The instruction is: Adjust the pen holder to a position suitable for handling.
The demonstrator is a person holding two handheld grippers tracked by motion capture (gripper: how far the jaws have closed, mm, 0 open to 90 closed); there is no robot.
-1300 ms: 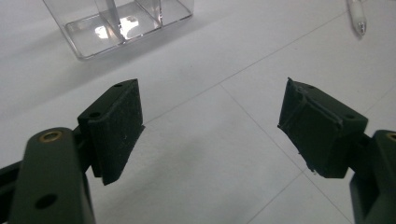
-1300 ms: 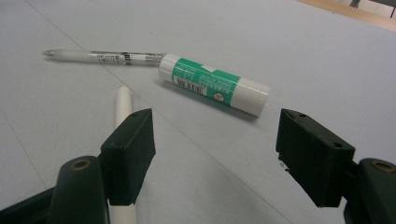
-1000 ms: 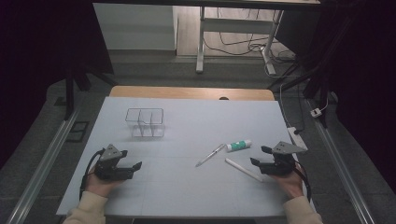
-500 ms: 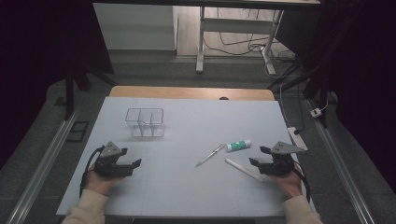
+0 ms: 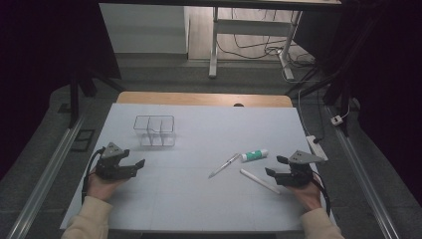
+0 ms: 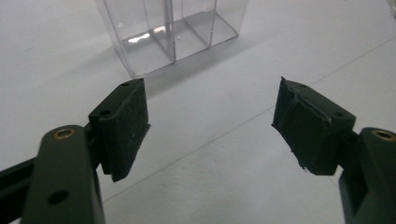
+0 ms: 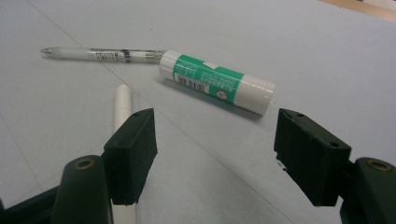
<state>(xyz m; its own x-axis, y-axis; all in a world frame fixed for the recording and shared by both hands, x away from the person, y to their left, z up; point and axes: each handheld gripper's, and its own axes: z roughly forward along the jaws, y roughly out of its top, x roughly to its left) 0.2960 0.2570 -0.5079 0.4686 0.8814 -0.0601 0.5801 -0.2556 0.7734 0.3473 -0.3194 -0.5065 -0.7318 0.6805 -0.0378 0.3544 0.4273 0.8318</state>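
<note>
Green label on glue stick [image 7: 216, 82] near right claw [image 7: 215, 156].

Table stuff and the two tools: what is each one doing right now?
Left tool: open, holding nothing.
Right tool: open, holding nothing.
Clear box: upright, empty.
Glue stick: lying flat, cap on.
Pen: lying flat beside the glue stick.
White stick: lying flat by the right tool.
</note>
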